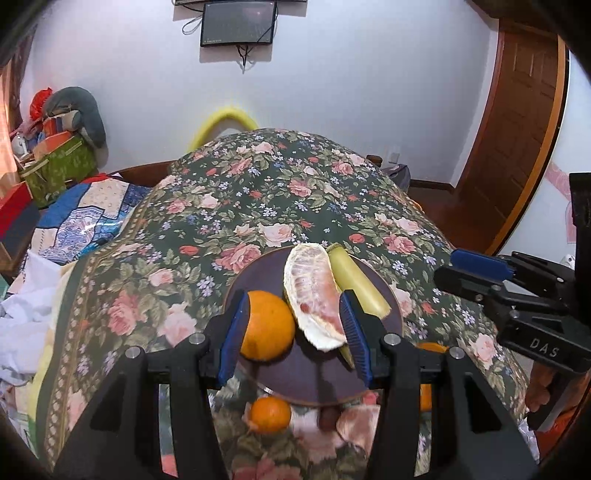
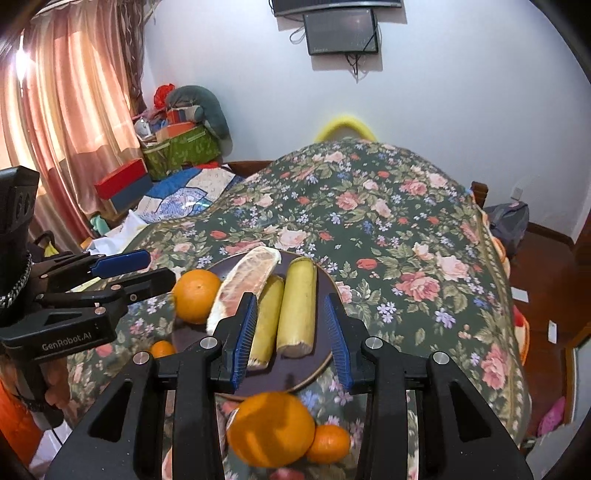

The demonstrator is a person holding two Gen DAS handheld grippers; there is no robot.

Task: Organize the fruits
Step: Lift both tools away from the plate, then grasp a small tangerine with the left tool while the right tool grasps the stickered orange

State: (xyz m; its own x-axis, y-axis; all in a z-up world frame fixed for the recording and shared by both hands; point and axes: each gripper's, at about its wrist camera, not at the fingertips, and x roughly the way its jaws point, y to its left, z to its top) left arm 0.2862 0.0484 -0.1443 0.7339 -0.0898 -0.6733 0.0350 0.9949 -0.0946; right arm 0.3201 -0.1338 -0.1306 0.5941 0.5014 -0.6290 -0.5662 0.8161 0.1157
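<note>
plate (image 2: 325, 354) beyond your fingers holds orange (image 2: 196, 295), pomelo wedge (image 2: 240, 284), two stalks; both pairs apart, empty; three oranges (image 2: 271, 428) beneath them remain.

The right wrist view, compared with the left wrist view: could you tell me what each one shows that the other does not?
Only the right wrist view shows the pink curtain, both yellow-green stalk pieces side by side, and a large orange touching a small one in front of the plate.

Only the left wrist view shows the wooden door.

Both show the plate on the flowered cloth, the peeled pomelo wedge, the orange on the plate and the wall screen.
</note>
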